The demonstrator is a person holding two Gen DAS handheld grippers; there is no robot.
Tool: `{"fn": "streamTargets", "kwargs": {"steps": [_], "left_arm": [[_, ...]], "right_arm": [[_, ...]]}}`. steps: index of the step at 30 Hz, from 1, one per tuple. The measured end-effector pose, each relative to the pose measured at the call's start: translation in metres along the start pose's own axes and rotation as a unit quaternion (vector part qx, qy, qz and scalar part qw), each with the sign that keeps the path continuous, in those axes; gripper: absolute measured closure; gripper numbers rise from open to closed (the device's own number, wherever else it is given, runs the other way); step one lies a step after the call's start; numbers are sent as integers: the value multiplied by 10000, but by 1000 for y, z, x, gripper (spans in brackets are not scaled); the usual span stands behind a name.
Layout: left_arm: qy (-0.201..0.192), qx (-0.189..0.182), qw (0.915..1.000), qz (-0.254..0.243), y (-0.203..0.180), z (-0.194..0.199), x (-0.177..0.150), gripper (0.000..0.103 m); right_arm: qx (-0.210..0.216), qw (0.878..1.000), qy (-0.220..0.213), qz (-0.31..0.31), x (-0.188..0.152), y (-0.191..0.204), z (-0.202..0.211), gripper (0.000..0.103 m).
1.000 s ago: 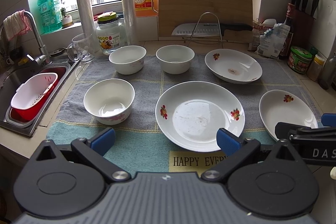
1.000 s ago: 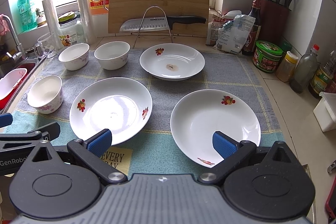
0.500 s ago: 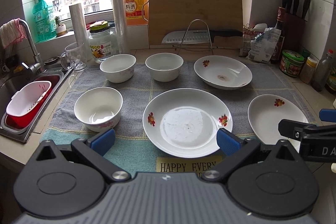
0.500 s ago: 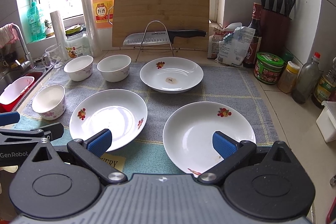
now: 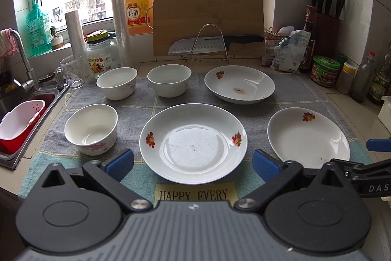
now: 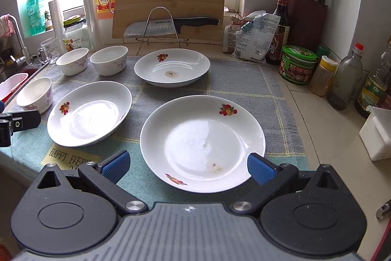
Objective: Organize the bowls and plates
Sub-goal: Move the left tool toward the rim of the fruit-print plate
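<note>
From the left wrist camera, the left gripper [image 5: 193,164] hangs with its blue-padded fingers spread wide and holding nothing, poised just short of the middle plate [image 5: 193,142], which lies flat on the cloth mat [image 5: 288,92]. That placing looks like a lineup for a first pick, since nothing is stacked yet: three bowls sit apart on the left, the near bowl [image 5: 91,129] in front, the far-left bowl [image 5: 116,83] and the second far bowl [image 5: 169,80] behind it. The stained plate [image 5: 239,84] sits at the back. All are glossy white ceramic with small fruit or flower prints; the plates are shallow and round, the bowls deep and straight-sided. From the right wrist camera, the right gripper [image 6: 188,166] is likewise splayed and empty, its pads straddling the near rim of the right plate [image 6: 202,142], whose smooth glaze shows a small brown smear. The woven mat, probably laid for grip and cushioning, is soft and checked.
</note>
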State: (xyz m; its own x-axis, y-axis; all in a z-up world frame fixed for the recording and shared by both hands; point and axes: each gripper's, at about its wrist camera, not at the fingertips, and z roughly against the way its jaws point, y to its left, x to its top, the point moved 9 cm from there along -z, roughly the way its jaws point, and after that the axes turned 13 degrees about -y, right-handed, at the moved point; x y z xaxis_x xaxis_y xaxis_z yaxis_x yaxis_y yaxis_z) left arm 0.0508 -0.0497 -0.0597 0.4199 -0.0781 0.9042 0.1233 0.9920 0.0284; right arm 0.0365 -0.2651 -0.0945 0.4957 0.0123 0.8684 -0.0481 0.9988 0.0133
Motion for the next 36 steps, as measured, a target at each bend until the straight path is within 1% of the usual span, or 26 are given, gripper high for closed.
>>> {"fn": "streamTargets", "kwargs": {"steps": [5,11,14,18,23,26,34,36], "left_arm": [[24,-40,10000,-37,-13,-3,-2,1],[77,-38,10000,-33,-26,-7,-5,1],[119,-51,9999,9,-31,-8,-8,1],[137,31,9999,30,-35,-7,-10,1],[215,176,9996,4,-36,-8,-11,1],[240,246,9994,-9,-37,-10,-11,1],[342,232,9990,-173,-44,-18,-10,1],[342,164,9991,-201,-47,-21,-9,1]], "right_arm": [[140,9998,111,112,-21,-15,-7,0],[242,9988,367,215,-47,-29,-24,0],[337,9982,437,234,-55,-32,-32,0],[445,9973,490,320,-64,-38,-43,0],[583,9961,540,390,-69,-44,-55,0],[618,9954,465,560,-70,-44,-57,0],[883,9927,395,724,-64,-40,-66,0],[949,9919,353,767,-63,-39,-68,0]]}}
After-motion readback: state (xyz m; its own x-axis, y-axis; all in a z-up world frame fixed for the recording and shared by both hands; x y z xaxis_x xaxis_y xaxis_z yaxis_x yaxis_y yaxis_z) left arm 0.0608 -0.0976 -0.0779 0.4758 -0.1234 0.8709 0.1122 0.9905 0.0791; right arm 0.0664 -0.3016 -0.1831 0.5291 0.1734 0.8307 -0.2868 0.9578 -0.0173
